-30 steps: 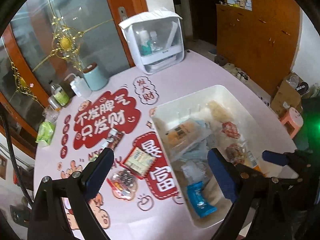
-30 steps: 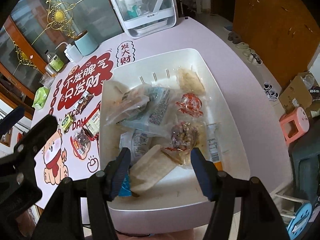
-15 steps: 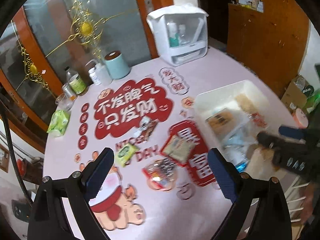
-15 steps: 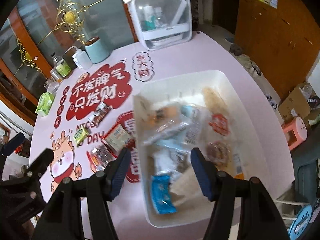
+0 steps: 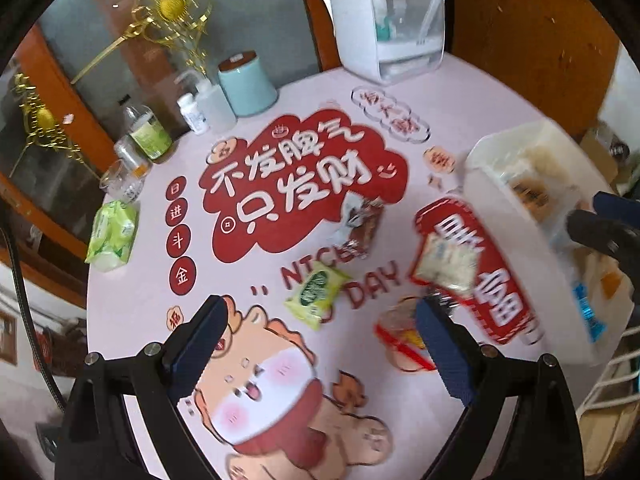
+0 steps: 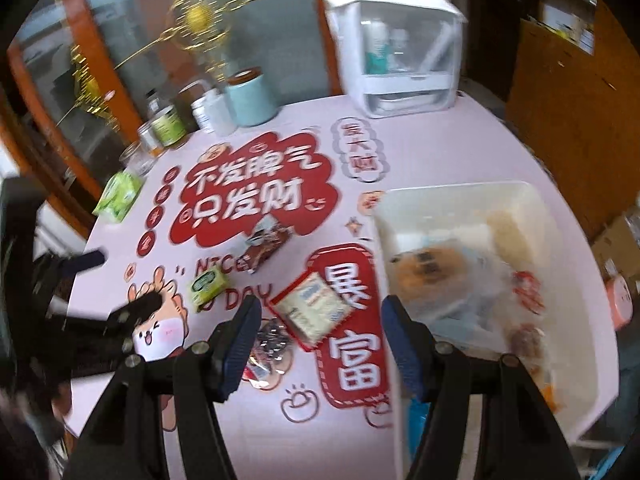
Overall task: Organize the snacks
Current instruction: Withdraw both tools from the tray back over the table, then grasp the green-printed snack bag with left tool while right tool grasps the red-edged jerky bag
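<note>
Left gripper point(image 5: 320, 344) hovering spread and empty above the pink table point(image 5: 400, 408), right gripper point(image 6: 316, 340) also gaping over a cream packet point(image 6: 316, 312), green packet point(image 5: 316, 292) and brown wrapper point(image 5: 360, 228) lying beyond, white bin point(image 6: 452, 200) sitting rightward holding blurred snacks

The near edge of the worktop point(image 5: 132, 288) lies bare around the printed cartoon, leaving open approach from the front. Mid-worktop, loose packets crowd together: a green packet point(image 5: 316, 294), a brown wrapper point(image 5: 362, 226), a pale cracker pack point(image 5: 446, 266) and a clear red-trimmed pack point(image 5: 400, 338). The white bin point(image 6: 460, 204) blocks the right side. Along the far edge stand bottles point(image 5: 146, 134), a teal canister point(image 5: 246, 84) and a white storage box point(image 5: 384, 20).
</note>
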